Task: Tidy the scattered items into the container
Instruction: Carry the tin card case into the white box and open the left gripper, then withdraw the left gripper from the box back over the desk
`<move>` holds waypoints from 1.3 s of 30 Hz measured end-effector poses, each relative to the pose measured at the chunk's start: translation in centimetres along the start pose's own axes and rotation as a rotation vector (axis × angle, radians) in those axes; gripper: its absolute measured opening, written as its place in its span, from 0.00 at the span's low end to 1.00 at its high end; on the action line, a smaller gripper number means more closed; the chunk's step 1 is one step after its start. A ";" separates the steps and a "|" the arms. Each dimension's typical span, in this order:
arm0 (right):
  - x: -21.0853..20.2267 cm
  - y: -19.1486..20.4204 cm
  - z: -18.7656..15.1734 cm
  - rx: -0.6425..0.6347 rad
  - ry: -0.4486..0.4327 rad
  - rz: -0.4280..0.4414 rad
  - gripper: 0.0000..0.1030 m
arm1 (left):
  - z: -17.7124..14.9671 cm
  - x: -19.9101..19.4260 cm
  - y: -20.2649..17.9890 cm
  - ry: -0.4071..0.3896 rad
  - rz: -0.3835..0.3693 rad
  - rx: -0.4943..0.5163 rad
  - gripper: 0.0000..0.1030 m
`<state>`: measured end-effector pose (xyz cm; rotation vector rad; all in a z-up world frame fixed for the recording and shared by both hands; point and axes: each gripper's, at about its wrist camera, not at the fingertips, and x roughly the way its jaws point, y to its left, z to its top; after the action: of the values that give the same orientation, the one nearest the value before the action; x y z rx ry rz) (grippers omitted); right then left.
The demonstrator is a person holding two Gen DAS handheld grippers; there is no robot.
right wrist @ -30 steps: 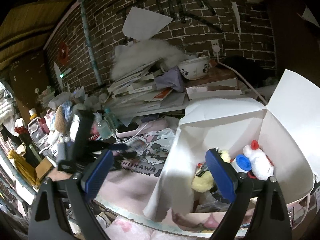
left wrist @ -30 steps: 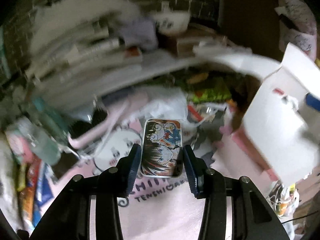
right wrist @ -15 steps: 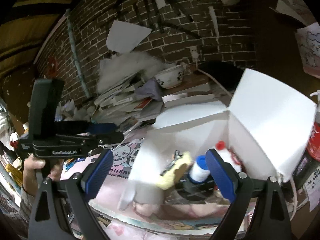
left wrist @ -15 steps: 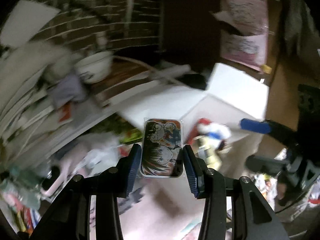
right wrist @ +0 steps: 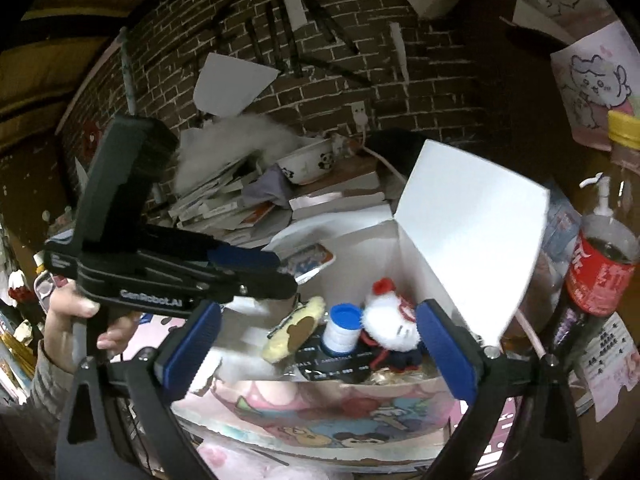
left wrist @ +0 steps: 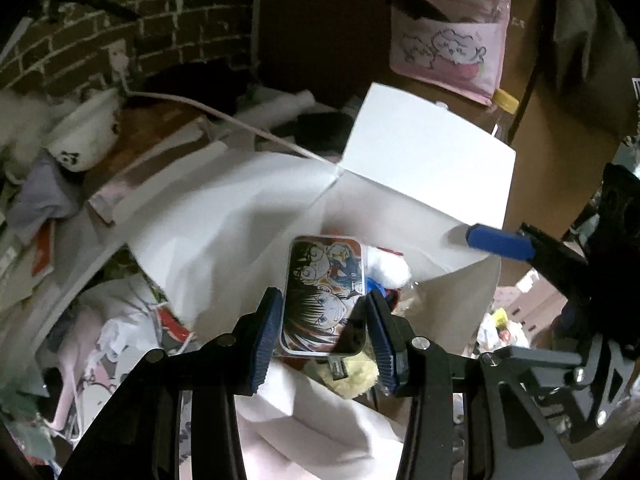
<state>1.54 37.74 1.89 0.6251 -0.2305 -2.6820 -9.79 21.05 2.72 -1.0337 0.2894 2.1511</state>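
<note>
Swung across from the cluttered pink mat, the left hand-held gripper (left wrist: 324,332) now hangs over the open mouth of the white cardboard box (left wrist: 428,160), its blue ribbed pads closed onto the long edges of the flat rectangular tin printed with cartoon faces (left wrist: 324,292). That tin stands on end between the pads, held near its lower half, with its upper part sticking out free above the box interior; from the right wrist view it shows as a tilted slab just past the left gripper's fingertips, over the box's near-left corner. It looks light, stiff and glossy, so I judge it apt to slip or pivot if the squeeze eases, and the narrow edges, as gripped now, seem the sound place to hold since the broad faces offer no purchase. A drop should not harm it much, given the soft things beneath. Inside the box lie a yellow fuzzy plush piece (right wrist: 294,330), a small white bottle with a blue cap (right wrist: 342,328) and a white plush doll with a red bobble (right wrist: 390,320). The right hand-held gripper (right wrist: 318,350) waits at the box's near rim, jaws spread wide and holding nothing. A red-labelled cola bottle (right wrist: 600,272) stands beside the box on the tabletop.
</note>
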 end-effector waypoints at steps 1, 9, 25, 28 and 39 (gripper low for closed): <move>-0.2 -0.1 0.0 0.001 -0.003 0.004 0.95 | 0.0 0.3 0.0 0.011 0.005 0.004 0.37; -0.6 -0.5 0.2 0.006 -0.017 0.023 0.95 | -0.2 1.3 -0.3 0.053 0.061 0.036 0.39; -1.6 0.4 0.9 -0.003 -0.049 0.020 0.96 | -0.3 -0.4 0.0 -0.049 0.078 -0.015 0.78; -1.8 0.6 1.0 -0.006 -0.054 0.005 1.00 | -0.5 -1.3 0.3 -0.073 0.099 -0.023 0.79; -0.5 2.6 1.4 -0.032 -0.023 -0.047 1.00 | -2.7 -6.0 1.5 -0.172 0.166 -0.076 0.89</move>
<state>2.18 35.64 4.02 0.5968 -0.1811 -2.7337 -6.70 15.61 5.31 -0.8851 0.2200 2.4007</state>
